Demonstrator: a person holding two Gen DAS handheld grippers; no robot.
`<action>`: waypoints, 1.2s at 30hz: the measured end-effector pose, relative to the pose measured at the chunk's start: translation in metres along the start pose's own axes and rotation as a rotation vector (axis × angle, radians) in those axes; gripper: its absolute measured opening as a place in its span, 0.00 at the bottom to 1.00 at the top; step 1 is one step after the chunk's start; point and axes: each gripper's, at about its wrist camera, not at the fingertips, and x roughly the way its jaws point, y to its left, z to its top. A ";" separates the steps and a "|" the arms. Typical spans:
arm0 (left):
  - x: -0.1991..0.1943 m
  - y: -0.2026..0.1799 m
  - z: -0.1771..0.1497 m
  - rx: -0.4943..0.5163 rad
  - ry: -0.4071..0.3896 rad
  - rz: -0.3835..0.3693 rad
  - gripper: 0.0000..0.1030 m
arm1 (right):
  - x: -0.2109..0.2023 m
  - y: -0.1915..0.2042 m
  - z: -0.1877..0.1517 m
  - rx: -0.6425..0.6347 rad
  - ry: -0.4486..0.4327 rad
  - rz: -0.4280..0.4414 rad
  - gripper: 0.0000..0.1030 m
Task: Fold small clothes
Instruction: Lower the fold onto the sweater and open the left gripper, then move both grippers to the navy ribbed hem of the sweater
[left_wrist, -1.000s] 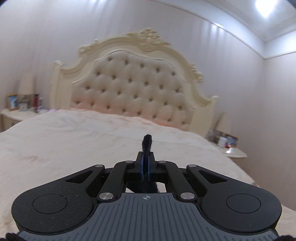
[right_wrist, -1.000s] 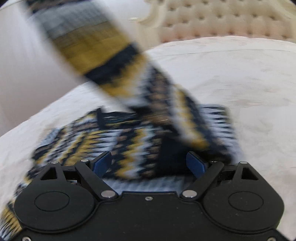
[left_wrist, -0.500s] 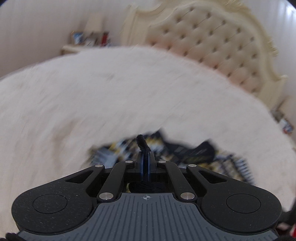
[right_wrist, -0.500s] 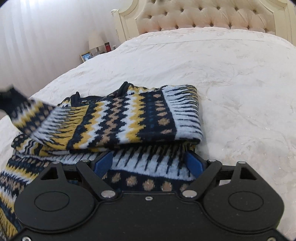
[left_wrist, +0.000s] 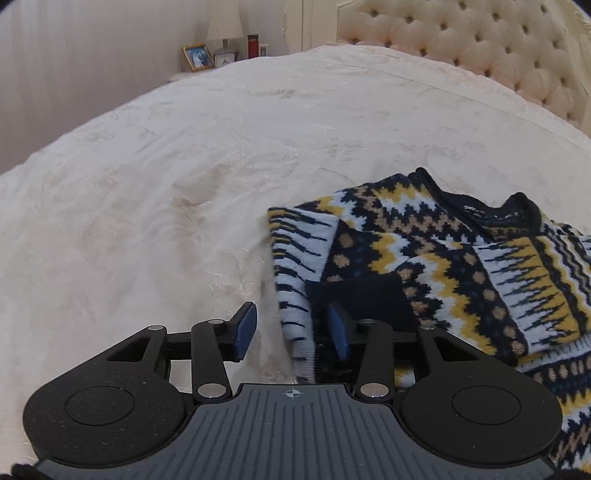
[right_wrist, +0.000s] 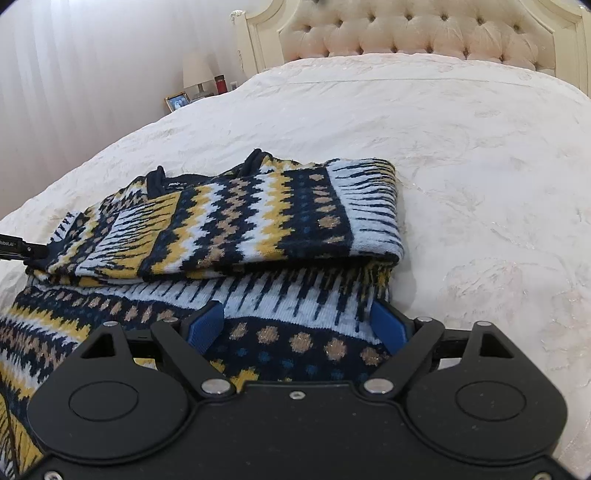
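Note:
A small knit sweater in navy, yellow and pale blue lies on the white bed, both sleeves folded across its chest. It also shows in the left wrist view. My left gripper is open at the sweater's left edge, its pale ribbed edge between the blue pads. Its black tip shows at the left of the right wrist view. My right gripper is open and low over the sweater's lower body, holding nothing.
The white quilted bedspread spreads all round the sweater. A cream tufted headboard stands at the far end. A nightstand with a lamp, a photo frame and a red bottle sits at the bed's far left.
My left gripper swung down from facing the headboard, laid the dark sleeve cuff it held across the sweater, and opened. My right gripper stayed open over the lower body.

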 end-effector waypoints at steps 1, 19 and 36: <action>-0.006 -0.001 0.000 0.003 -0.021 0.016 0.39 | 0.000 0.001 0.000 -0.004 0.003 0.000 0.85; 0.005 -0.048 -0.029 0.146 -0.043 -0.082 0.62 | -0.015 0.023 0.040 -0.103 -0.136 0.039 0.91; 0.007 -0.051 -0.025 0.139 -0.024 -0.097 0.68 | 0.045 0.012 0.041 -0.047 0.045 0.028 0.96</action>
